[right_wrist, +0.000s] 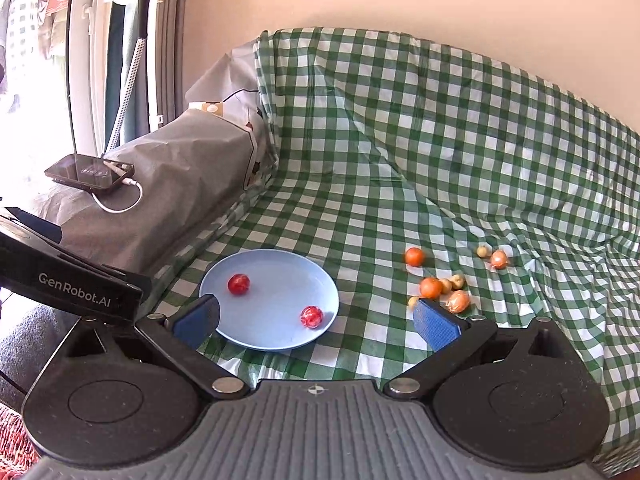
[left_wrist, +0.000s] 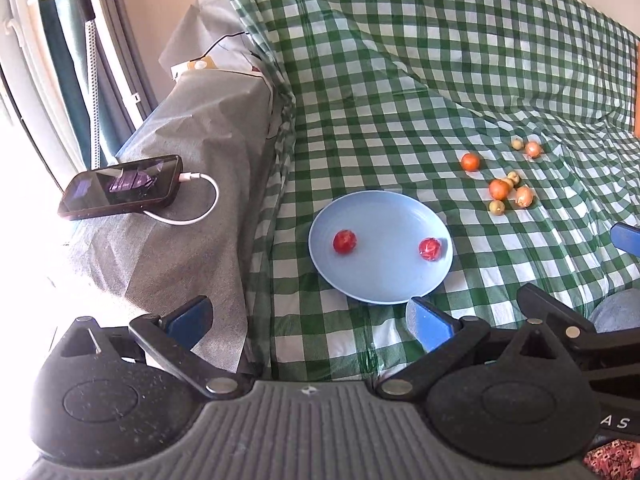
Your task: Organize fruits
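A light blue plate (left_wrist: 384, 280) (right_wrist: 276, 336) lies on the green checked cloth and holds two red fruits (left_wrist: 344, 241) (left_wrist: 429, 249), also seen in the right wrist view (right_wrist: 239, 283) (right_wrist: 311, 317). To its right lie several loose small fruits: an orange one (left_wrist: 470, 161) (right_wrist: 414, 257), a cluster around another orange one (left_wrist: 500, 189) (right_wrist: 431, 287), and a pair further back (left_wrist: 533, 149) (right_wrist: 499, 259). My left gripper (left_wrist: 310, 318) is open and empty, near the plate's front edge. My right gripper (right_wrist: 316, 318) is open and empty, over the plate's near side.
A phone (left_wrist: 120, 186) (right_wrist: 90, 174) with a white cable lies on a grey covered armrest (left_wrist: 192, 152) at the left. The checked cloth rises up a backrest (left_wrist: 440, 40) behind the fruits. The left gripper's body (right_wrist: 72, 288) shows at the left of the right wrist view.
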A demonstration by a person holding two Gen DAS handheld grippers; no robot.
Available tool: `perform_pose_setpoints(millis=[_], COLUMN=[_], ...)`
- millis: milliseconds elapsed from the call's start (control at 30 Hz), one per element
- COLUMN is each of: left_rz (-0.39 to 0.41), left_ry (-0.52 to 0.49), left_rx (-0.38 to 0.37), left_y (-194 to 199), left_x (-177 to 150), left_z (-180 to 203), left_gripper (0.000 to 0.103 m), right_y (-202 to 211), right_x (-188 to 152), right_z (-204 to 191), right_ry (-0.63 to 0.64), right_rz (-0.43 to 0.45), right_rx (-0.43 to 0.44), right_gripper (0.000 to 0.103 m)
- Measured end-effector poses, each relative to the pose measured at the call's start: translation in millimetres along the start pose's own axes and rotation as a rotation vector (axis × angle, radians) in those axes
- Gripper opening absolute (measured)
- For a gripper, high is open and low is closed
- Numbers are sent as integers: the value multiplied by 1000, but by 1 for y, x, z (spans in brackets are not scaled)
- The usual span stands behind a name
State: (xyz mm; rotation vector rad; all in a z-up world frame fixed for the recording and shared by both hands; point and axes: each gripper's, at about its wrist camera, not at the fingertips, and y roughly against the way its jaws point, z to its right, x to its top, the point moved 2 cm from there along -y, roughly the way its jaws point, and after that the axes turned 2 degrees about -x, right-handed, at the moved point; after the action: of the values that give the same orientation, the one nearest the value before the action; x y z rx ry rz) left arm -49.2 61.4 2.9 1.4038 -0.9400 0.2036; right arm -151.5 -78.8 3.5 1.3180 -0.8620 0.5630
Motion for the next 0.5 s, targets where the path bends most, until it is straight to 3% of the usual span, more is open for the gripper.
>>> perform_pose_setpoints(millis=[500], left_rz=[-50], left_ry=[-5], left_rx=[-1], left_y=[-18], left_x=[-1], left_z=[-2], left_gripper=[103], right_y=[-15], right_x=[-2], right_z=[-4], right_ry=[1], right_rz=[-47], right_rx=[19], right_gripper=[102])
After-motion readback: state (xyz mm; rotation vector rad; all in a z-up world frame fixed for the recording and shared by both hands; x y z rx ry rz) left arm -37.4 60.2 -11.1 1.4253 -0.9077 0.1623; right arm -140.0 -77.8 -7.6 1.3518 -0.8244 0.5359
